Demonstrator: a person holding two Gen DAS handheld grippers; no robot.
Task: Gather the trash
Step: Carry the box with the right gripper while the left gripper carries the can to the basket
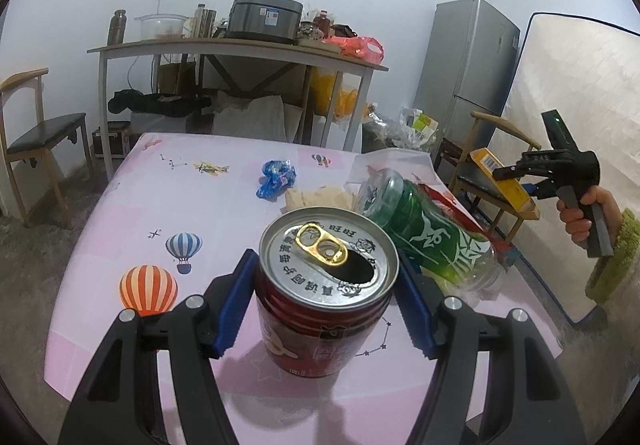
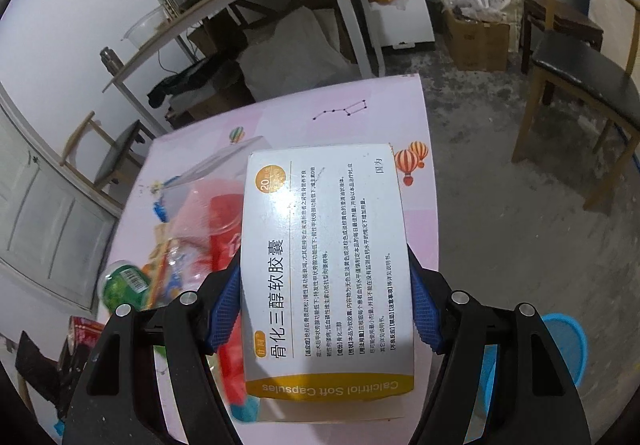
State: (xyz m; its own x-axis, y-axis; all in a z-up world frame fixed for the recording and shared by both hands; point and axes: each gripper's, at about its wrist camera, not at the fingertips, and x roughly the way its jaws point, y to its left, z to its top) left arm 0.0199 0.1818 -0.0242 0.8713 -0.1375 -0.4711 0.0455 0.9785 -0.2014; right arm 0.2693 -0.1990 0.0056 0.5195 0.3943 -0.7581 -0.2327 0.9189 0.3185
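A long wooden side table [image 1: 240, 45] stands against the white wall. On it sits a grey rice cooker [image 1: 264, 17], left of that a clear plastic bowl [image 1: 162, 27]. To the table's right stands a silver refrigerator [image 1: 468, 61], and to its left a wooden chair [image 1: 36, 137].

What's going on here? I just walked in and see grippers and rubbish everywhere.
A person is clearing trash off a pink table with a handheld gripper in each hand. The left gripper is closed on an opened red can, upright. The right gripper holds a white medicine box above the table. A green bottle and a blue wrapper lie on the table.
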